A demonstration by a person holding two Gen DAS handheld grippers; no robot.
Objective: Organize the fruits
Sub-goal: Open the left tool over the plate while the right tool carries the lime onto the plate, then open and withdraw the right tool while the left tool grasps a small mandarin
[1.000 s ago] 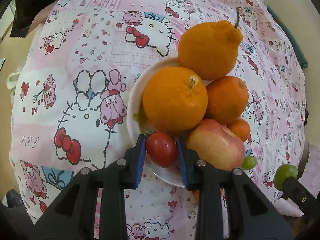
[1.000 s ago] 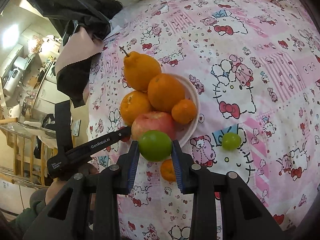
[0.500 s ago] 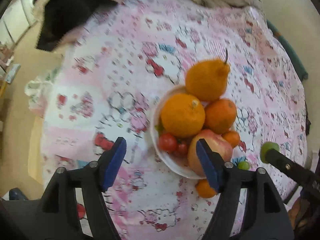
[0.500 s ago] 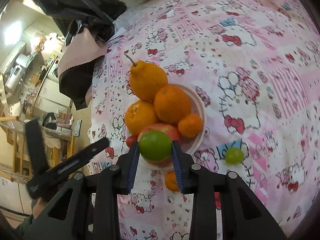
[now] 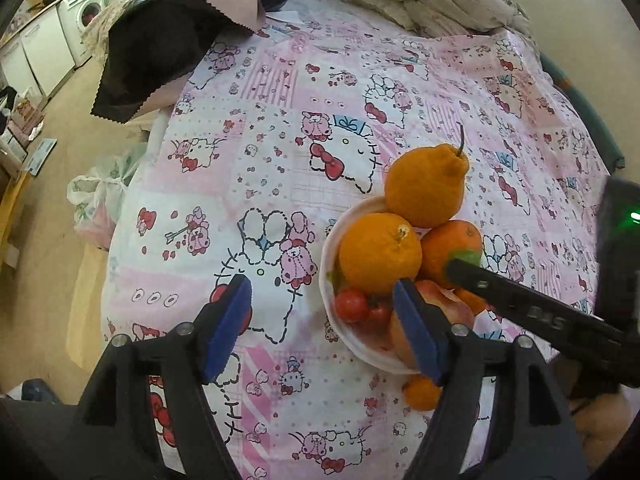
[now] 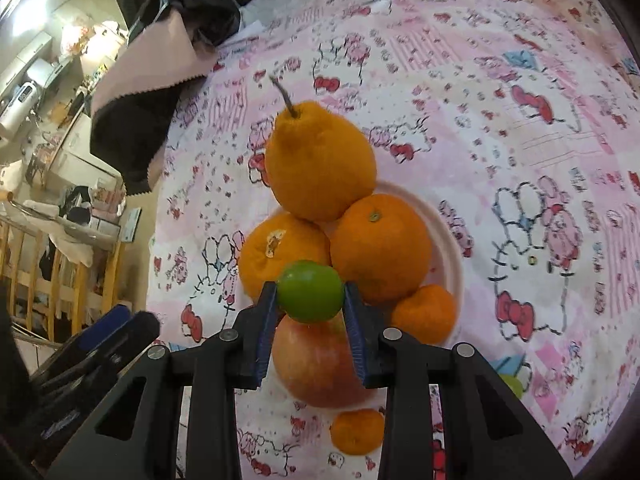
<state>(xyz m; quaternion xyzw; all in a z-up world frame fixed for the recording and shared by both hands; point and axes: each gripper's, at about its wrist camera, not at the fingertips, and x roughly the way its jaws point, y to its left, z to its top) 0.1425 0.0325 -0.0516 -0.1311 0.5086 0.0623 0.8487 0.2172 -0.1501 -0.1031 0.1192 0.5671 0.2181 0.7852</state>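
Note:
A white plate [image 5: 332,240] [image 6: 448,240] on the pink cartoon cloth holds a necked orange [image 5: 426,184] [image 6: 320,168], two round oranges [image 5: 380,254] [image 6: 380,248], an apple [image 6: 316,364], a small mandarin [image 6: 426,312] and two cherry tomatoes [image 5: 351,306]. My right gripper [image 6: 310,300] is shut on a green lime [image 6: 310,290] above the apple, over the pile; it reaches in from the right in the left wrist view [image 5: 464,266]. My left gripper [image 5: 324,320] is open and empty, drawn back above the plate's near-left side.
A loose mandarin lies on the cloth by the plate's near edge [image 5: 422,392] [image 6: 356,430]. A small green fruit [image 6: 512,384] lies on the cloth to the right. Dark and pink cloths [image 5: 160,40] hang off the far-left table corner. A crumpled cloth [image 5: 440,0] lies at the back.
My left gripper let go of a cherry tomato on the plate, opened wide and drew back. My right gripper carried the lime in over the fruit pile.

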